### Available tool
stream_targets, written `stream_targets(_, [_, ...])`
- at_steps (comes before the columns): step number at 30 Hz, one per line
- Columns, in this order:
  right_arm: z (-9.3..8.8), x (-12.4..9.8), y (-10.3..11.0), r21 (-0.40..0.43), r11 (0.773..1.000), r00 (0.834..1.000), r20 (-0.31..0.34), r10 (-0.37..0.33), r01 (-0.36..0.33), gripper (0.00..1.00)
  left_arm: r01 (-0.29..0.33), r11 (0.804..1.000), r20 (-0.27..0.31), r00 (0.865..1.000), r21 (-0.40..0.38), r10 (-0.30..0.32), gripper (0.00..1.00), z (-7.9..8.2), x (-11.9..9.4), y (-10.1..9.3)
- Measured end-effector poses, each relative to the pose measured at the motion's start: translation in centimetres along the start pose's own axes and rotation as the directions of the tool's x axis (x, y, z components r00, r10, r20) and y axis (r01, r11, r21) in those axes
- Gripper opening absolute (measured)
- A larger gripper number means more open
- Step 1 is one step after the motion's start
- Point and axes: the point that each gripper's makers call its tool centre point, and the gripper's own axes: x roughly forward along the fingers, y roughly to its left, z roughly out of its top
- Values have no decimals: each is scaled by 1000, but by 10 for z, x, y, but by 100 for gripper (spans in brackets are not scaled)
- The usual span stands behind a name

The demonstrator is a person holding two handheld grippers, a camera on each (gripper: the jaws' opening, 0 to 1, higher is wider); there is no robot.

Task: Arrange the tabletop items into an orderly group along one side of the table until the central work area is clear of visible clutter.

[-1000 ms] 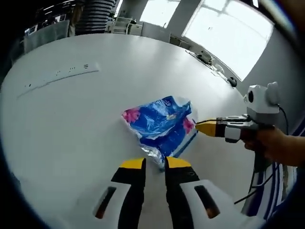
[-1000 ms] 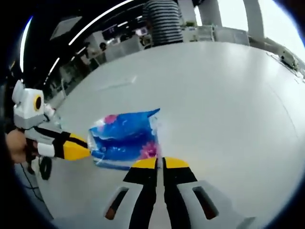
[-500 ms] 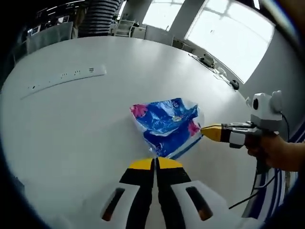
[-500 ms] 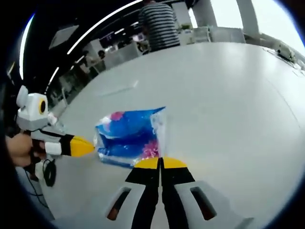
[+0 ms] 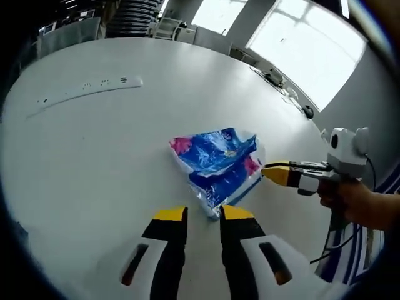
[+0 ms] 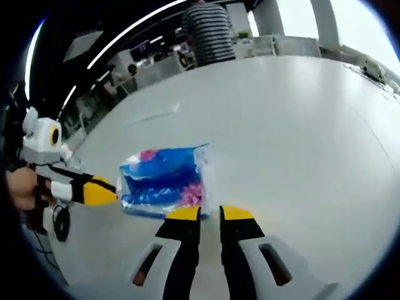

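- Table (image 5: 94, 156): one, white, rounded; a pale flat strip (image 5: 84, 94) lies toward its far edge, well apart from everything else; small dark items sit along the window-side edge, too small to name
- Blue packet (image 5: 219, 164): one, crinkled plastic, blue with pink patches, lying out on the open surface and nearer the near edge than the far one; seen too in the right gripper view (image 6: 164, 180)
- Left gripper (image 5: 203, 214): jaws a narrow gap apart, holding nothing, tips just beside the packet's near corner
- Right gripper (image 6: 209, 213): jaws likewise slightly parted and empty, tips at the packet's edge; from the left gripper view (image 5: 275, 172) its yellow tip meets the packet's side
- Risk, as judged: the film is slack and slippery, so a pinch on a loose corner could slide off or tear
- Risk: two grippers pulling from different sides may stretch or crumple the packet rather than shift it toward an edge
- Count: one packet, one strip, two grippers
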Motion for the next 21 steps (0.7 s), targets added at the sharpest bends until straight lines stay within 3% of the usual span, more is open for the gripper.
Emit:
stream_targets(4, [1, -6, 4, 12, 1000, 1000, 23, 9, -10, 15, 1, 1000, 24, 1000, 3, -1, 37, 5, -7, 3])
stream_targets(9, [2, -18, 16, -12, 1000, 998, 52, 24, -24, 25, -67, 994, 83, 995, 83, 60, 78, 15, -23, 14])
stream_targets(16, [8, -29, 21, -35, 999, 996, 78, 33, -30, 34, -64, 996, 105, 993, 58, 57, 91, 21, -46, 16])
stream_targets(18, [10, -34, 24, -43, 999, 996, 85, 36, -32, 37, -94, 993, 132, 988, 66, 85, 96, 24, -56, 19])
stream_targets(21, [12, -39, 29, -53, 998, 995, 94, 42, -38, 40, -93, 993, 130, 988, 77, 82, 95, 22, -65, 19])
